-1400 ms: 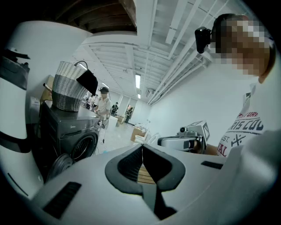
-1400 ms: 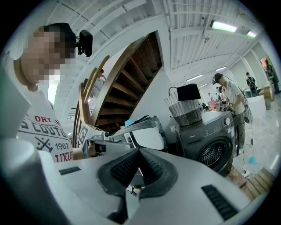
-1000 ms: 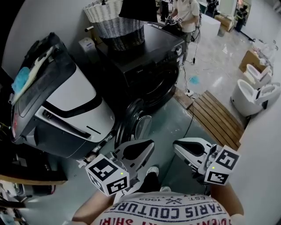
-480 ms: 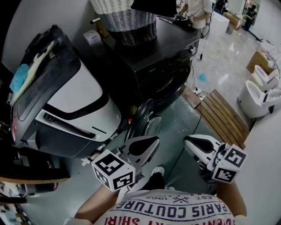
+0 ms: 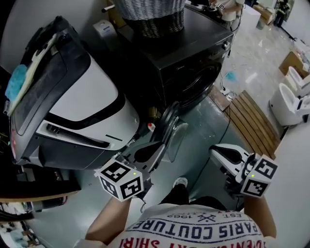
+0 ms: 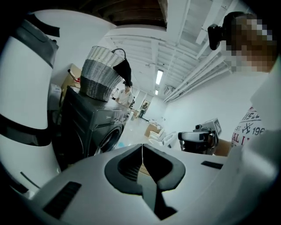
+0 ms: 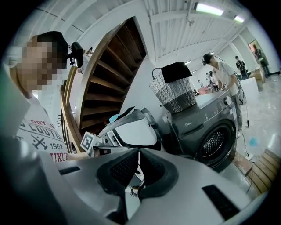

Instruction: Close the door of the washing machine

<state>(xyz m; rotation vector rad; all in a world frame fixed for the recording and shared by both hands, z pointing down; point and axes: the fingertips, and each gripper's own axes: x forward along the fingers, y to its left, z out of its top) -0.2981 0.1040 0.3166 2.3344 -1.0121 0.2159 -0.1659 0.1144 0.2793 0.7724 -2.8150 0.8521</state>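
Because the open door [image 5: 170,127] stands just ahead of your left tongs [image 5: 155,147], both they and your right tongs [image 5: 218,151] are pressed together, empty, likely for pushing

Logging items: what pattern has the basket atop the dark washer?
Woven, pale over grey-striped; basket shows best in left gripper view.

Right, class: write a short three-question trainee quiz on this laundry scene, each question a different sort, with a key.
1. True or false: the left gripper has its jaws together with nothing between them.
2. What stands on top of the dark washing machine? A) wicker basket B) bucket C) cardboard box
3. Which gripper is nearer the washer's open door?
Key: 1 true; 2 A; 3 the left gripper.
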